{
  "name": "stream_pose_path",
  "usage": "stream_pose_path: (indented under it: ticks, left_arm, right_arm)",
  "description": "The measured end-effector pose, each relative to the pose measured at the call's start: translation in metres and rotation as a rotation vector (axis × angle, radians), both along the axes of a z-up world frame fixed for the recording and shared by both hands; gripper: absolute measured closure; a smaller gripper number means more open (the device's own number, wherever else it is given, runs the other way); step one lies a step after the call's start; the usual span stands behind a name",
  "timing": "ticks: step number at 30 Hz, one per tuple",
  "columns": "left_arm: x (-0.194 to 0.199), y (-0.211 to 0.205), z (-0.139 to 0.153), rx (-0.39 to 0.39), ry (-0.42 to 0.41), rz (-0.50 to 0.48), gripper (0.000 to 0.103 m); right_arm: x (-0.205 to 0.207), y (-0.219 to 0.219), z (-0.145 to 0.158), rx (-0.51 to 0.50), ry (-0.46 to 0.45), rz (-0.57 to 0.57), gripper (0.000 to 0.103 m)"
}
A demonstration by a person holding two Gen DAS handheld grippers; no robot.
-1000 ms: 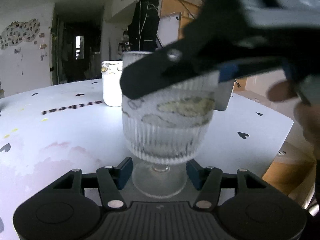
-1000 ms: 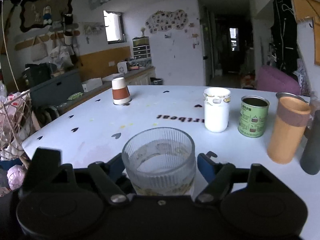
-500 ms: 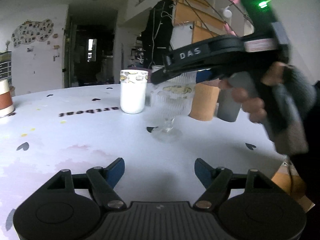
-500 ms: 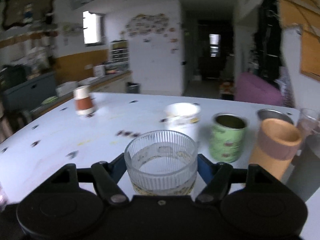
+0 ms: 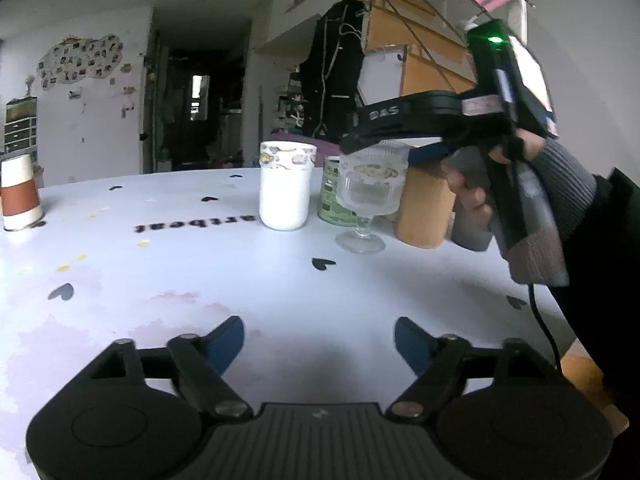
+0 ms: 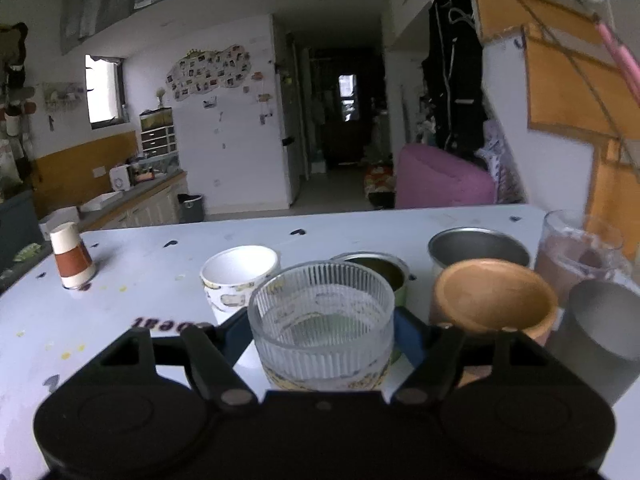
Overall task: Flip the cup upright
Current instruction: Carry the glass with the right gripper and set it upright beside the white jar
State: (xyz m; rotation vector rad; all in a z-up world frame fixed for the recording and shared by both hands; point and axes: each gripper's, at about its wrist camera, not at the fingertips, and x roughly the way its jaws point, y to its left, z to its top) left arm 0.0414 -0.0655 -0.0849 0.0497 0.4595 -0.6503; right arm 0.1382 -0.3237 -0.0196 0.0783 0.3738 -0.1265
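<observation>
The glass cup (image 5: pixel 370 194) stands upright on its foot on the white table (image 5: pixel 248 280), right of centre in the left wrist picture, between the white cup (image 5: pixel 285 186) and the tan cup (image 5: pixel 424 212), with a green tin (image 5: pixel 332 196) just behind it. The right gripper (image 6: pixel 322 334) has its blue fingers (image 6: pixel 408 334) clamped on the bowl near the rim, low in the centre of the right wrist picture. The left gripper (image 5: pixel 319 342), at the bottom of its own picture, holds nothing, its fingers apart and well clear of the cup. The flip itself looks done, so the step in hand is setting down. Next calls for spreading the right fingers gently and drawing back without knocking the neighbouring cups.
</observation>
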Motion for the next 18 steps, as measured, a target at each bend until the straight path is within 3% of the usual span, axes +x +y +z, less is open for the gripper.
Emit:
stream_pose_path:
  ticks: [6,18]
  left_arm:
    - [0.003,0.004,0.016,-0.007,0.001,0.058,0.016]
    - [-0.003,0.011,0.055,-0.041,-0.038,0.229,0.0]
  right_arm:
    - [-0.03,-0.01,0.01,0.049,-0.043,0.024,0.01]
    - [-0.122,-0.022,0.001,0.091,-0.069,0.046,0.006]
